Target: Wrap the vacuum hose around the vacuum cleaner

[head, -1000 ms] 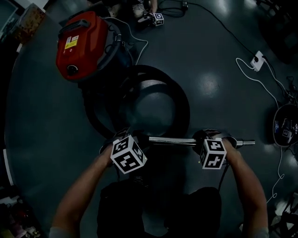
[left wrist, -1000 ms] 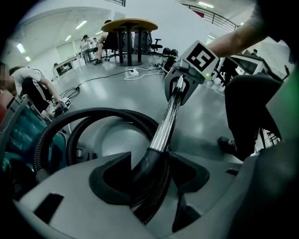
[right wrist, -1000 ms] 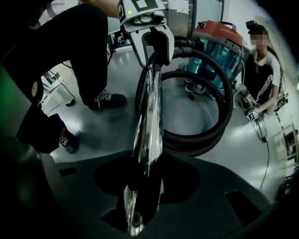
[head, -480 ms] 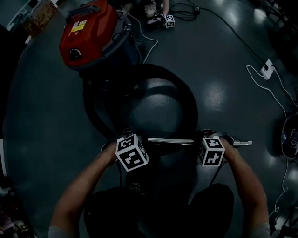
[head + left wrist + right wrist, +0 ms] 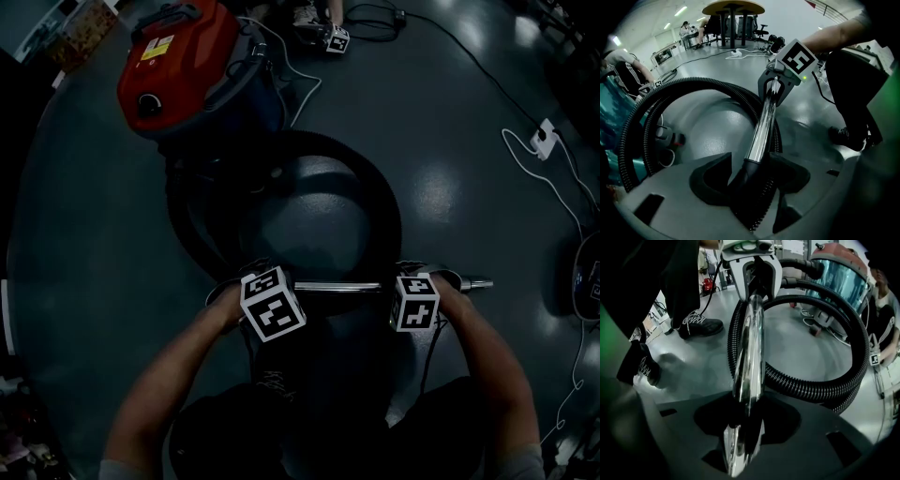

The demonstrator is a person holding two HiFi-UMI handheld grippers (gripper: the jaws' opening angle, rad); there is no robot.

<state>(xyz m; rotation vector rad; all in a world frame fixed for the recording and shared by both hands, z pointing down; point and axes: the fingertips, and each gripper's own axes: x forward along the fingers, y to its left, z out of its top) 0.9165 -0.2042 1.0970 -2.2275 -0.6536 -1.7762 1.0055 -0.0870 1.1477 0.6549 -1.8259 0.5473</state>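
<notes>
1. Left gripper (image 5: 752, 182): jaws closed on the black cuff (image 5: 746, 169) where the hose (image 5: 811, 386) joins the chrome tube (image 5: 337, 287).
2. Right gripper (image 5: 743, 423): jaws clamped on the tube's other end. The tube is held level between both grippers, well apart from the vacuum cleaner (image 5: 178, 66).
3. Hose: one open loop on the floor (image 5: 450, 141), between the tube and the vacuum cleaner. It lies beside the body, not around it.
4. Assessment: wrapping appears barely begun; the hose's full length remains to be led round the vacuum cleaner.
</notes>
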